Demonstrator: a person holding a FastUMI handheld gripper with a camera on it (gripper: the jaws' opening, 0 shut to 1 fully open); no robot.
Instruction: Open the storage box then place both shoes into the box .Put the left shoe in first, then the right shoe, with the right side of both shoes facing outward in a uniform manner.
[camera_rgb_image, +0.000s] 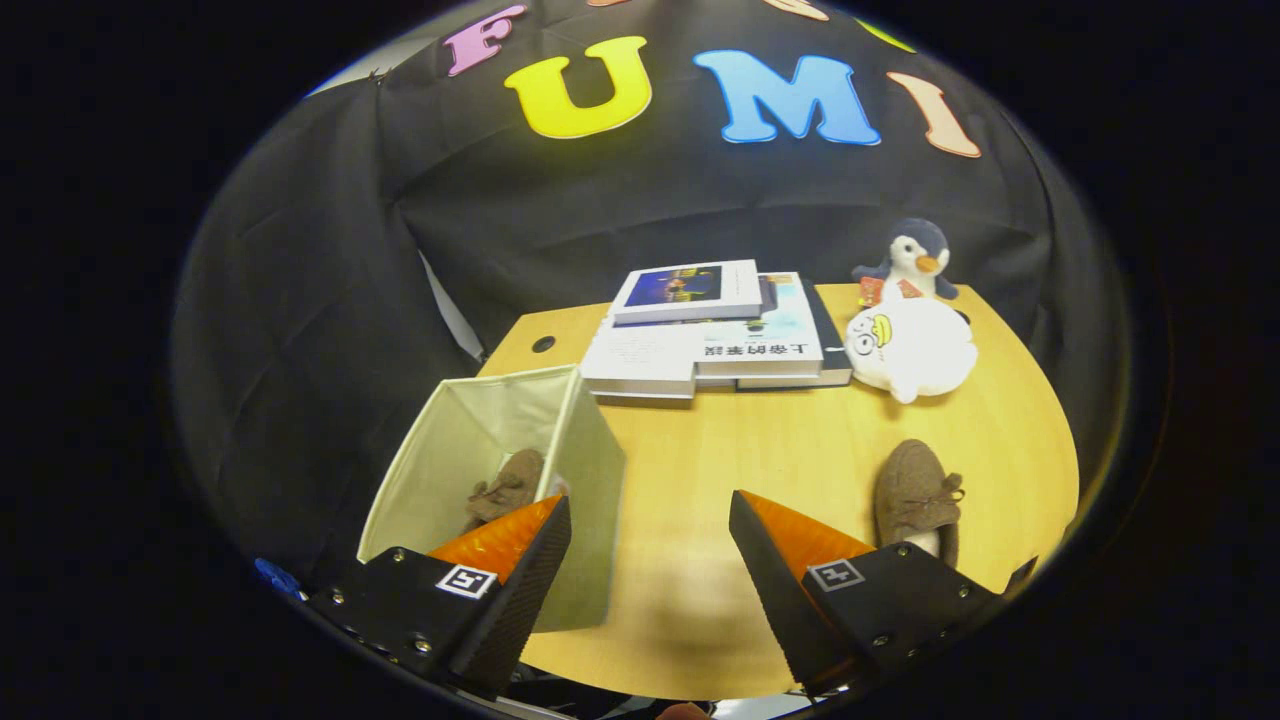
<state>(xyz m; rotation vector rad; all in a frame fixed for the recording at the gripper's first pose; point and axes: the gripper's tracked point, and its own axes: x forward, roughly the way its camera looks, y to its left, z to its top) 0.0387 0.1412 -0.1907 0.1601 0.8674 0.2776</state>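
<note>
Wooden table against black cloth; books and a penguin toy sit at the far side. Box stands open at 10 o'clock from the gripper, one brown shoe already inside. Second shoe lies on the table at 2 o'clock, just beyond the right finger, long axis running 12 to 6, which end is the toe not certain. Fingers wide apart, holding nothing. Judged step: first shoe stowed, second pending. Next move calls for swinging right, straddling that shoe across its width, then closing.
</note>
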